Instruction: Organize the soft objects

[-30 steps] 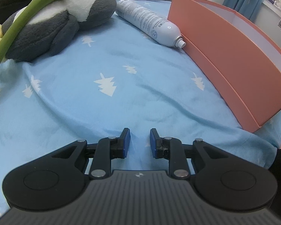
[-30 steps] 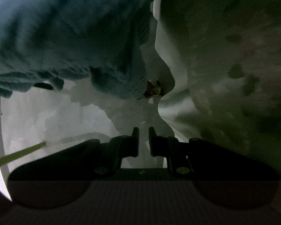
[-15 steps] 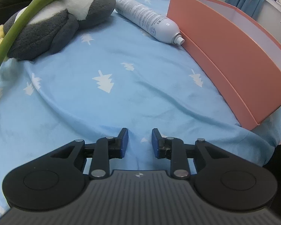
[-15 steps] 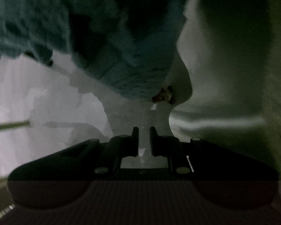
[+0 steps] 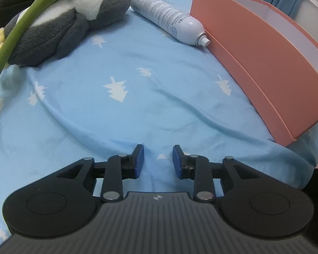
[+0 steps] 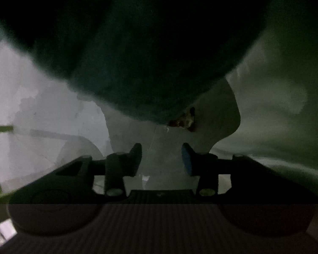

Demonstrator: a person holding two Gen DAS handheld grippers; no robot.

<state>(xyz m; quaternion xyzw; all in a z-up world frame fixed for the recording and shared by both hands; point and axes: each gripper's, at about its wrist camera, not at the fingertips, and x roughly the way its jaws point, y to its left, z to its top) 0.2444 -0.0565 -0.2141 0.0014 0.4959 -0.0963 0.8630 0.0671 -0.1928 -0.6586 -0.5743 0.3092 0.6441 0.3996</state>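
tongs on both hands have just been opening: left tongs (image 5: 156, 158) part-open, empty above the bed sheet (image 5: 137, 110); right tongs (image 6: 161, 158) part-open, releasing a dark teal plush (image 6: 137, 63) inside a pale box (image 6: 42, 105).

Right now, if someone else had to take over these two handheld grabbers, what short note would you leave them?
Left gripper: fingers apart, nothing between them, above the blue sheet; they have just been opening.
Right gripper: fingers apart with nothing gripped, inside a dim white-walled container; they have just been opening. A dark teal soft thing sits right ahead of them, apparently let go.
On the bed: a grey and white plush penguin lies far left, a white spray can lies beside the orange box.
Done: the teal thing looks put away.
Left: probably the penguin.
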